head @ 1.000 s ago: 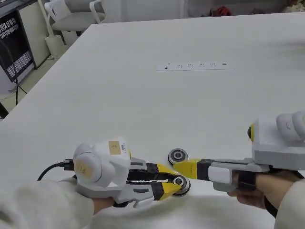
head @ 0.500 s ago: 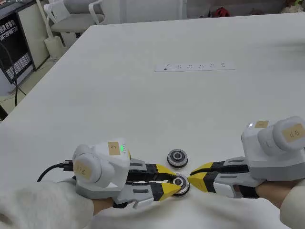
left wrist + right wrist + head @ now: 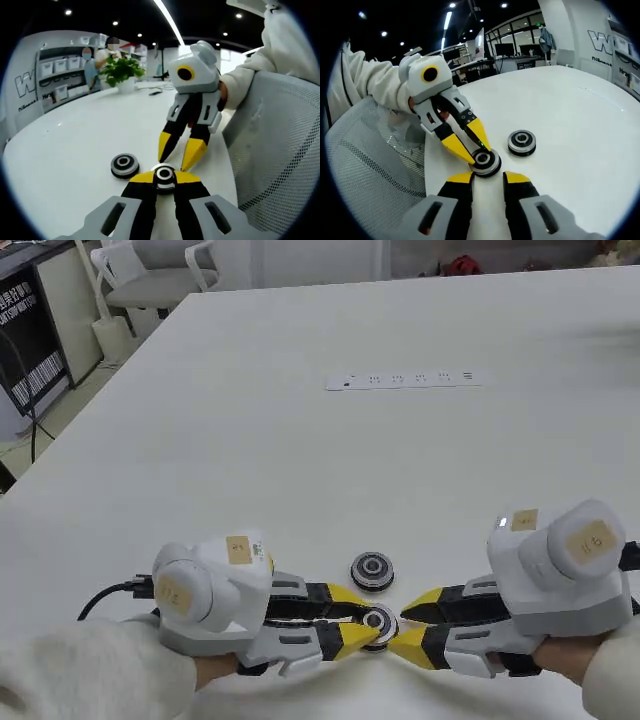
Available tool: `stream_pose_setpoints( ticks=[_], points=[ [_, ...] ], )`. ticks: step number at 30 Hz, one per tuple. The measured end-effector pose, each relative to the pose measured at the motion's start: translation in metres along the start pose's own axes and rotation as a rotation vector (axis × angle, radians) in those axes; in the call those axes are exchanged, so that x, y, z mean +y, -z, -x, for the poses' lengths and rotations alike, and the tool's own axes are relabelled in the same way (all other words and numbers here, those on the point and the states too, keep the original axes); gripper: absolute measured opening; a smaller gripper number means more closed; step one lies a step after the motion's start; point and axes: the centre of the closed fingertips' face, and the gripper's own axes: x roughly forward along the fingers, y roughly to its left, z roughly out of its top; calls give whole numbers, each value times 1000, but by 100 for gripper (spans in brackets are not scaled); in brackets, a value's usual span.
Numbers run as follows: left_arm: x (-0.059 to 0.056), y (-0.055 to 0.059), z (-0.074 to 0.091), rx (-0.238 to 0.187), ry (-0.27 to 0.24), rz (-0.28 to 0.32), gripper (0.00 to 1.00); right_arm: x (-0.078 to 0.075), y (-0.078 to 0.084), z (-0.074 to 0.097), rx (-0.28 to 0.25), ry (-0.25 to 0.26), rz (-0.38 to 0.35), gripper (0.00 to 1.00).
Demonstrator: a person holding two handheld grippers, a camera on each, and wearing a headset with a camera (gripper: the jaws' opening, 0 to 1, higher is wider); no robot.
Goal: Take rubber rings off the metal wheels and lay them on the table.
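While the left gripper sat clamped on a metal wheel at the near edge of the table, the right gripper faced it head-on with jaws released.

Left jaws: yellow tips pressed on opposite sides of the wheel. The wheel lay flat on the tabletop, hub up.

Right jaws: spread, tips right at the wheel's free side, one above and one below in the head view. Couldn't tell whether either tip touched. The right gripper view put the wheel just ahead of its own two tips, lined up with the gap but not inside it.

Rubber ring: a dark band around the held wheel's rim, on the wheel and not on the table.

Second wheel: flat on the table just behind the held one, apart from it and from both grippers, with its own dark band on. In the left gripper view it sat left of the left jaws.

Other stuff:
- A white power strip lay farther back on the table, well apart from the work.
- A black cable ran out leftward from the left gripper's body.
- Both hands were in off-white sleeves.
- A mesh chair back was beside the table edge in the gripper views.
- A potted plant stood at the far end in the left gripper view.
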Motion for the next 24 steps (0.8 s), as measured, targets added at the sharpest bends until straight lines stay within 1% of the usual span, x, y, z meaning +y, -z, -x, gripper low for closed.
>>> stream_pose_setpoints(
  ticks=[2,4,6,9,10,15,17,19,24],
  points=[
    [-1,-1,0,-1,0,1,13,2,-2,-2,-13,-14,20,23],
    [-2,-2,-1,-1,0,1,13,4,-4,-3,-20,-16,38,23],
    [-3,-2,0,-2,-1,2,13,4,-3,-5,-16,-19,53,23],
    [-3,-3,0,-2,-1,2,13,5,0,-6,-2,-25,64,20],
    [-3,-3,0,-3,-1,3,13,5,-1,-5,-10,-25,60,19],
    [-4,-3,0,-3,-1,4,13,4,0,-3,4,-24,78,16],
    [-4,-3,0,-3,-1,4,13,4,3,-2,18,-23,89,12],
    [-4,-3,0,-4,-1,5,13,4,4,-2,16,-20,86,8],
    [-2,-1,1,-4,-2,5,13,3,3,-1,26,-14,89,5]
  ],
)
